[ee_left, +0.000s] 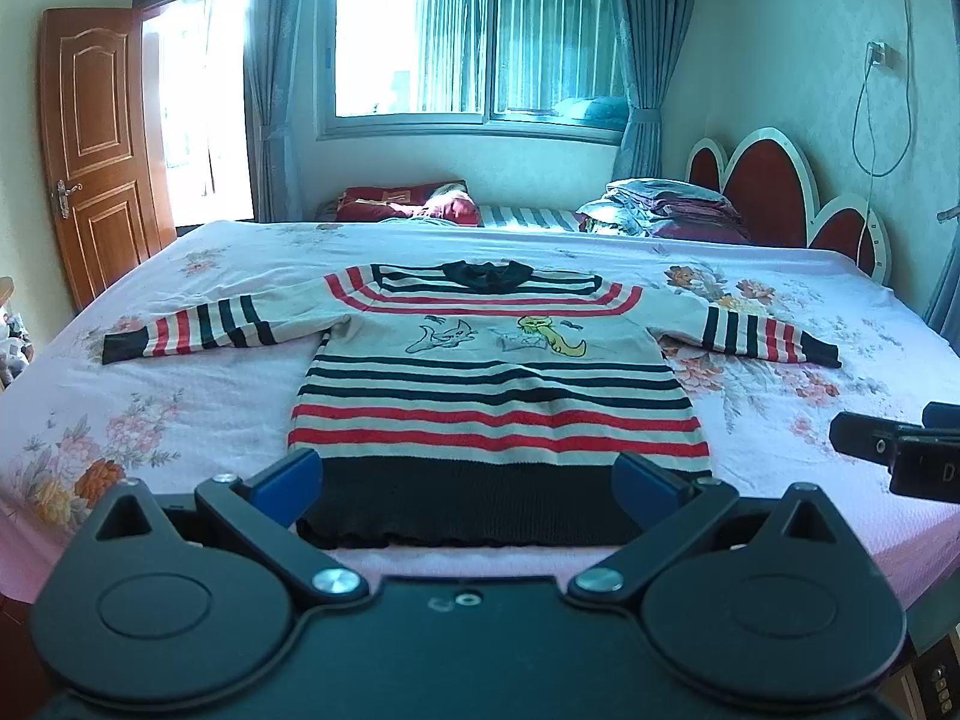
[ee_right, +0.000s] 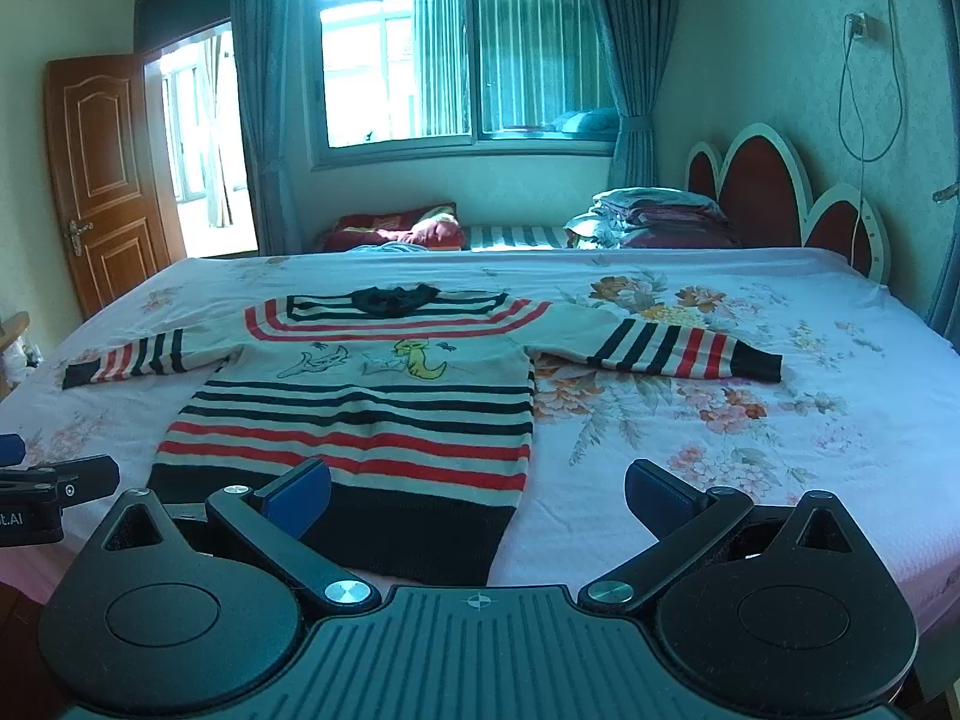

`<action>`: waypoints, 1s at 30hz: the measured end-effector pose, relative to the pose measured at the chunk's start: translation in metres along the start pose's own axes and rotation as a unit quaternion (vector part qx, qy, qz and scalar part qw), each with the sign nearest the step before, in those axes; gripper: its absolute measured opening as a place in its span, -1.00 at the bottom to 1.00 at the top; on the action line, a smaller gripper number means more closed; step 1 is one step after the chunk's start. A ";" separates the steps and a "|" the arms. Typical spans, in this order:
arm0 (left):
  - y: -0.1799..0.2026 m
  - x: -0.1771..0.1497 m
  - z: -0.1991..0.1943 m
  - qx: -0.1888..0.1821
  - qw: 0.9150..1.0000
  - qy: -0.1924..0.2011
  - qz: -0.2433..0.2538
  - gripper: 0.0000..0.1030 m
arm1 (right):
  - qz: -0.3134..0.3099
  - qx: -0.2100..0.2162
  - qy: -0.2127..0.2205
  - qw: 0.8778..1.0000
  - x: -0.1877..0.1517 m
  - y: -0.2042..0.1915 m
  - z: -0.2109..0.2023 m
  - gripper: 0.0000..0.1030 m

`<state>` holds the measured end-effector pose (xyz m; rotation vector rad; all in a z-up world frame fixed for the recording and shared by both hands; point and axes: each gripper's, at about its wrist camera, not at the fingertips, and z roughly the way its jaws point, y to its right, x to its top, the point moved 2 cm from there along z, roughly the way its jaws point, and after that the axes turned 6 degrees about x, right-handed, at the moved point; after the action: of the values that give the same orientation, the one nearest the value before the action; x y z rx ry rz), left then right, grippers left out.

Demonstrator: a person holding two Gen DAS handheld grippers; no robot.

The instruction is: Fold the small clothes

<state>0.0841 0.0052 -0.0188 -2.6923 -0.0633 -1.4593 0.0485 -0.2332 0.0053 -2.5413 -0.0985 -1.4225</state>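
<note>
A small striped sweater (ee_left: pixel 492 384) (ee_right: pixel 372 414) in white, red and black lies flat on the bed, both sleeves spread out and the black hem nearest me. My left gripper (ee_left: pixel 468 483) hovers open over the hem, blue pads wide apart, with nothing held. My right gripper (ee_right: pixel 477 495) is open too, above the sweater's lower right corner and the sheet beside it. Each gripper shows at the edge of the other's view.
The bed (ee_left: pixel 150 420) has a pink floral sheet, with its front edge just below the hem. Folded bedding and pillows (ee_left: pixel 654 210) lie at the far side by a red headboard (ee_left: pixel 774 180). A wooden door (ee_left: pixel 96 138) stands open at left.
</note>
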 end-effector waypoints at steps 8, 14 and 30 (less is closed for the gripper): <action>-0.016 0.024 0.058 -0.041 0.998 -0.019 -0.041 1.00 | 0.021 -0.027 -0.001 0.999 0.021 0.009 0.053 1.00; -0.023 0.047 0.097 -0.044 0.998 -0.014 -0.035 1.00 | 0.040 -0.045 -0.001 0.998 0.038 0.015 0.094 1.00; 0.027 0.076 0.196 -0.080 0.996 -0.008 0.025 0.99 | 0.136 -0.130 0.028 0.982 0.071 0.125 0.150 0.99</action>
<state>0.2906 -0.0040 -0.0630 -2.8087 0.1262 -1.4876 0.2318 -0.3236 -0.0311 -2.5836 0.4571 -1.4748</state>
